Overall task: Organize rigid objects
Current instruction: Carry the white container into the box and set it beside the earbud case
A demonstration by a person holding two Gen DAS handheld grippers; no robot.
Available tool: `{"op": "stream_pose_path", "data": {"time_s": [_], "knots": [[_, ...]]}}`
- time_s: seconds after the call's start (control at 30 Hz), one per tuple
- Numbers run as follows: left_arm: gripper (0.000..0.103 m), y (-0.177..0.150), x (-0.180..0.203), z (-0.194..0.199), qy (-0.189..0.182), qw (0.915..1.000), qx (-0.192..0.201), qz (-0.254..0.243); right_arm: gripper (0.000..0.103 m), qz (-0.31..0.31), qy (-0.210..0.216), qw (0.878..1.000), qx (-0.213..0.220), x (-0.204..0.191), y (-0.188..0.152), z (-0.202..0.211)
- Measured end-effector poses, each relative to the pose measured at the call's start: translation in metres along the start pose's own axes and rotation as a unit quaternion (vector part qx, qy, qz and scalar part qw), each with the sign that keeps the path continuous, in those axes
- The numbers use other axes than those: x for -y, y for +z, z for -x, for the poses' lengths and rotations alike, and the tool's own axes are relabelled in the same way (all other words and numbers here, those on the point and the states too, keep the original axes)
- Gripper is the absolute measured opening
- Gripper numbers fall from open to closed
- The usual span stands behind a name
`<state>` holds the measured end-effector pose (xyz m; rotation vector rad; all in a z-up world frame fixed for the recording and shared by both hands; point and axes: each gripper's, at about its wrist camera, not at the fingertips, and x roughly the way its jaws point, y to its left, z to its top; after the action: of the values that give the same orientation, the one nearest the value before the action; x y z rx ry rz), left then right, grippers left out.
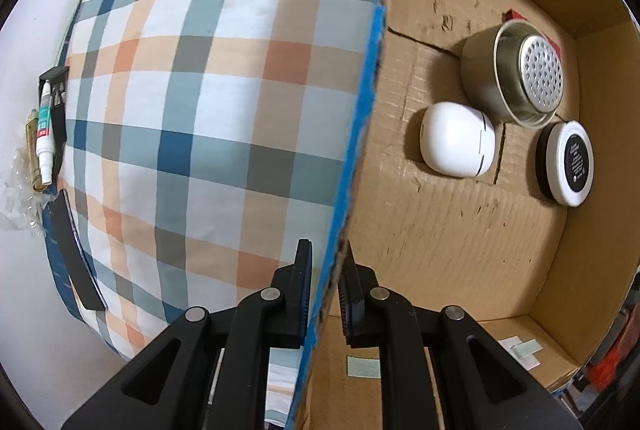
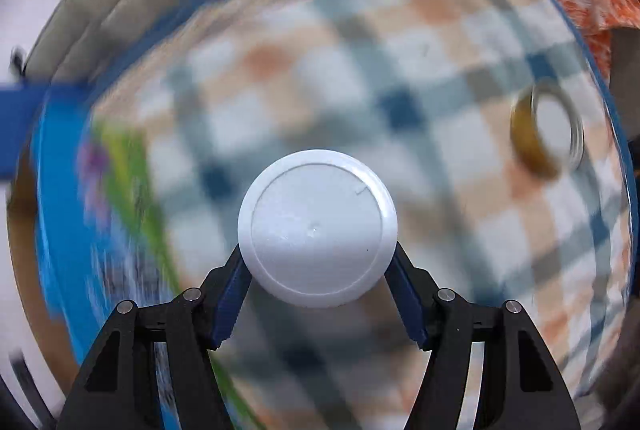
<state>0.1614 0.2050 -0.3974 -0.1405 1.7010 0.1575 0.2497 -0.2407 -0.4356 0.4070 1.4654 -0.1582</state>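
Left gripper (image 1: pixel 325 294): clenched on the blue-taped wall edge of the open brown cardboard box (image 1: pixel 460 230), pads either side of the wall; steadies the box.
Right gripper (image 2: pixel 318 290): grasping a round white plastic lid or jar (image 2: pixel 317 228), blue pads (image 2: pixel 232 302) pressed on its rim at both sides; pointing down over the bed.
Task thing now: white round item held above the blue, orange and white checked cloth (image 2: pixel 400 89), not yet in the box.
Risk 1: grip sits low on a smooth curved rim w/ thin contact; a quick swing could let the disc pop out or tilt.
Risk 2: right wrist view is heavily blurred, so probably fast motion; the item could clip the box wall on entry.
Risk 3: box held by one wall only; a bump could shift it or fold the flap.
Box contents: white rounded plastic case (image 1: pixel 456 139), metal cup w/ perforated round insert (image 1: pixel 528 77), black-topped round tin w/ white rim (image 1: pixel 568 165); grouped near the far corner, touching or nearly so. Near floor of box is bare.
Outside box: gold-rimmed glass jar (image 2: pixel 548 129) on the cloth, right side. White correction pen (image 1: pixel 43 137) at the cloth edge, left wrist view.
Left blur, right wrist view: blue & green shape, cannot tell what.
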Motion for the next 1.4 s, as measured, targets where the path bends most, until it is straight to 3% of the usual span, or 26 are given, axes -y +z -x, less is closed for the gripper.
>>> {"op": "stream_pose_path", "data": {"time_s": [0.1, 0.23, 0.27, 0.37, 0.47, 0.63, 0.7, 0.83, 0.97, 1.2, 1.4], "knots": [[0.010, 0.000, 0.004, -0.003, 0.003, 0.9999, 0.000, -0.013, 0.068, 0.022, -0.003, 0.999, -0.029, -0.007, -0.039, -0.002], [0.010, 0.000, 0.006, -0.007, 0.000, 0.9998, -0.003, -0.021, 0.069, 0.028, -0.012, 0.998, -0.059, -0.004, -0.064, -0.014], [0.010, 0.000, 0.006, -0.008, 0.000, 0.9997, -0.003, -0.022, 0.069, 0.027, -0.010, 0.997, -0.067, -0.002, -0.065, -0.017], [0.010, 0.001, 0.012, -0.010, 0.002, 0.9996, -0.004, -0.029, 0.083, 0.011, -0.005, 0.997, -0.073, 0.006, -0.067, -0.017], [0.010, 0.000, 0.017, -0.011, 0.001, 0.9995, -0.005, -0.032, 0.085, 0.012, -0.011, 0.997, -0.076, 0.005, -0.062, -0.015], [0.010, 0.001, 0.018, -0.013, 0.000, 0.9993, -0.007, -0.036, 0.085, 0.011, -0.010, 0.995, -0.097, -0.006, -0.060, -0.029], [0.010, 0.000, 0.020, -0.014, 0.002, 0.9992, -0.008, -0.039, 0.072, 0.013, -0.021, 0.995, -0.092, -0.003, -0.050, -0.037], [0.010, 0.000, 0.023, -0.016, 0.000, 0.9990, -0.009, -0.043, 0.071, 0.011, -0.027, 0.996, -0.080, -0.002, -0.046, -0.036], [0.009, 0.001, 0.021, -0.016, -0.014, 0.9991, -0.012, -0.039, 0.071, 0.014, -0.017, 0.998, -0.065, -0.014, -0.048, -0.009], [0.009, 0.005, 0.016, -0.019, -0.028, 0.9989, -0.018, -0.032, 0.071, 0.033, 0.050, 0.998, -0.005, -0.043, -0.055, 0.072], [0.009, 0.006, 0.010, -0.019, -0.032, 0.9989, -0.017, -0.030, 0.071, 0.088, 0.100, 0.991, 0.017, -0.100, -0.087, 0.119]]}}
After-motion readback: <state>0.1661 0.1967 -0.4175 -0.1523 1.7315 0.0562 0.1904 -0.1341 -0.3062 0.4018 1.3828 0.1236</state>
